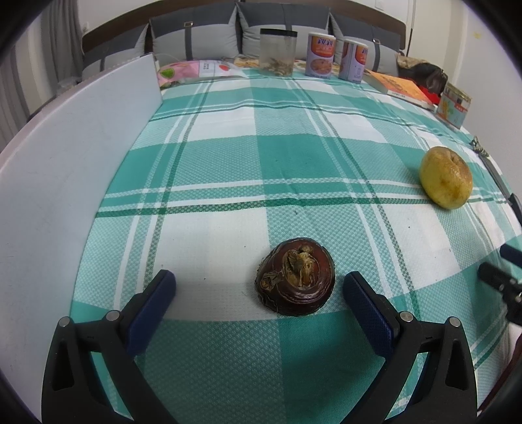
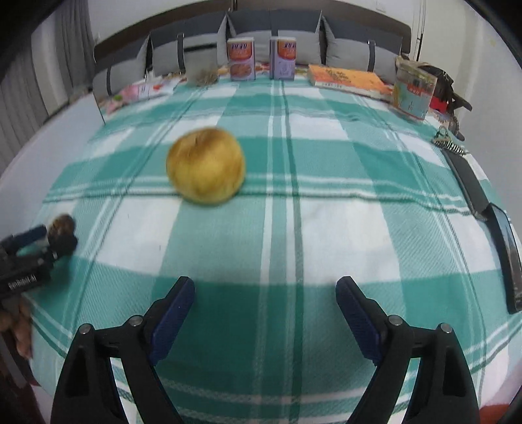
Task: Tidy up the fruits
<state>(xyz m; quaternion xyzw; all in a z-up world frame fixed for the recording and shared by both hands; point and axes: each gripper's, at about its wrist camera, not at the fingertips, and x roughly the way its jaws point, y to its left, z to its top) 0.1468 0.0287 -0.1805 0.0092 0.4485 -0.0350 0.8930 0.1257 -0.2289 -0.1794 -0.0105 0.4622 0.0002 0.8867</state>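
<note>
Two fruits lie on the worktop: one dark brown fruit between the spread left tongs, one yellow fruit ahead of the spread, empty right tongs. Two cans stand at the far edge.

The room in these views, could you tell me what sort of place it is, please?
Probably a bedroom at home: grey pillows lean against a dark headboard, and the checked cloth seems spread over a bed, with food tins and a book along its far edge.
</note>
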